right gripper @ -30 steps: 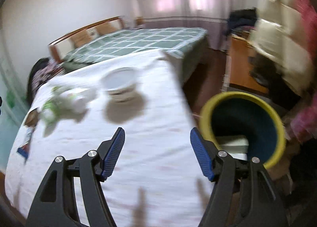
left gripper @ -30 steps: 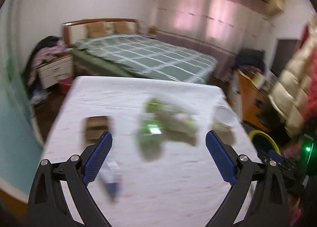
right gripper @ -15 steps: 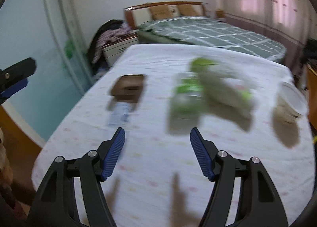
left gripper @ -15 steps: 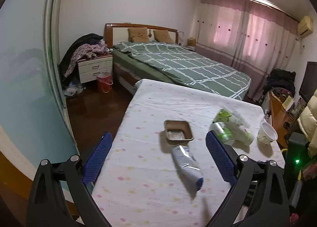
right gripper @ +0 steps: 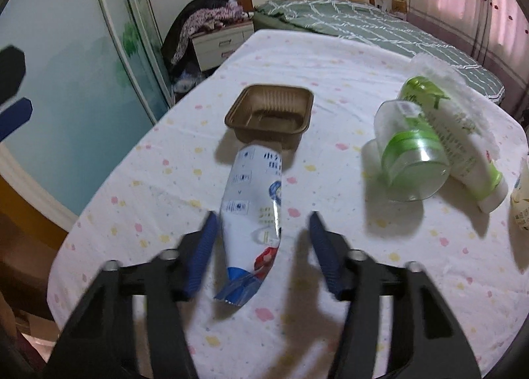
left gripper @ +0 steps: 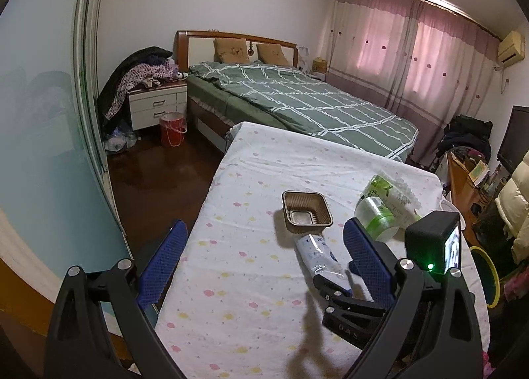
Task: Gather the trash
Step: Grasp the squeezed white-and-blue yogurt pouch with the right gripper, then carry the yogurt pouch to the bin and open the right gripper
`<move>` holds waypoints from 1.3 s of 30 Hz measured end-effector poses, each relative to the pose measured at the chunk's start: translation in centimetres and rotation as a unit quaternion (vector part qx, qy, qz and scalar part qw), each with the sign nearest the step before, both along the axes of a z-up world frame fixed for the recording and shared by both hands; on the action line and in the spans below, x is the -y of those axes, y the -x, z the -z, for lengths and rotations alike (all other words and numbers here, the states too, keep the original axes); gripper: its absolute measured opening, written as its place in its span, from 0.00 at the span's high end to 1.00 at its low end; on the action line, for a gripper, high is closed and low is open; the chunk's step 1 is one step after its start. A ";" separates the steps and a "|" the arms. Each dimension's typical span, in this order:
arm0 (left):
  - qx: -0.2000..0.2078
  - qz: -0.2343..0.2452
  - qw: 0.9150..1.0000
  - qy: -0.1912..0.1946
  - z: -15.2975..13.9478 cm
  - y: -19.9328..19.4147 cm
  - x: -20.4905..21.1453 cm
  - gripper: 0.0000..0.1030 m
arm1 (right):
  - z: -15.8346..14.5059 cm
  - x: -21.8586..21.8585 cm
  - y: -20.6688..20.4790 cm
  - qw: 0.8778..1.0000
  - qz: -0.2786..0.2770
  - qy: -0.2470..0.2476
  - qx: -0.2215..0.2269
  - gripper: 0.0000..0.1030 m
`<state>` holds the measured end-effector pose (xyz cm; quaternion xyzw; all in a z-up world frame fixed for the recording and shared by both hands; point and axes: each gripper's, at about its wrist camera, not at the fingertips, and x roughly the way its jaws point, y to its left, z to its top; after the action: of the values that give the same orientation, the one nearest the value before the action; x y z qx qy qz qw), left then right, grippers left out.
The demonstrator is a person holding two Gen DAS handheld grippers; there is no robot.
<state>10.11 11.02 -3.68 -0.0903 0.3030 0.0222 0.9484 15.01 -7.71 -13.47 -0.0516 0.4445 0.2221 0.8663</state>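
**A:** Which piece are you on, and where are your fingers?

**B:** My right gripper is spread wide, one finger on each side of the near end of the blue-and-white snack wrapper, and nothing is pinched yet. The wrapper lies lengthwise away from me on the flowered cloth of the tabletop, its tail close to the near edge. My left gripper is also wide and carries nothing; it hangs over the tabletop's left edge, off to the side.

**A:** So the pickup hasn't happened?

**B:** I'd say I'm at the approach for the first grab. Judging by the shadow under it, the wrapper is limp and partly lifted, so I think the next move is to settle a little lower and close squarely across its width. It's a thin film and could slip or fold out of a shallow pinch.

**A:** What comes after it?

**B:** Just beyond the wrapper's far end, touching or nearly so, is the brown plastic tray. Toward the right edge lie a clear cup with a green band on its side and a green-and-white tube leaning against it, with a paper cup barely in view at the right edge.

**A:** And where does it go?

**B:** Probably the yellow-rimmed bin on the floor past the right edge.
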 end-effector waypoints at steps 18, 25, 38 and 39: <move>-0.016 0.014 1.000 -0.007 1.3 -1.8 1.8 0.09 | -2.9 8.9 3.2 0.996 0.064 -0.056 0.030 0.72; -0.032 0.027 0.999 -0.016 2.2 -4.1 3.6 0.09 | -4.6 19.6 3.8 0.974 0.207 -0.057 0.072 0.72; -0.052 0.042 0.997 -0.027 3.9 -8.7 6.2 0.09 | -2.8 43.1 3.4 0.843 0.532 -0.030 0.074 0.72; -0.054 0.042 0.997 -0.028 4.0 -9.1 6.4 0.09 | -2.5 44.0 3.4 0.835 0.545 -0.029 0.068 0.72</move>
<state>19.25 4.63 -7.69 -0.0492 0.3564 -0.0047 0.9330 11.61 -51.73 -10.99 0.2088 0.3341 -0.2771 0.8763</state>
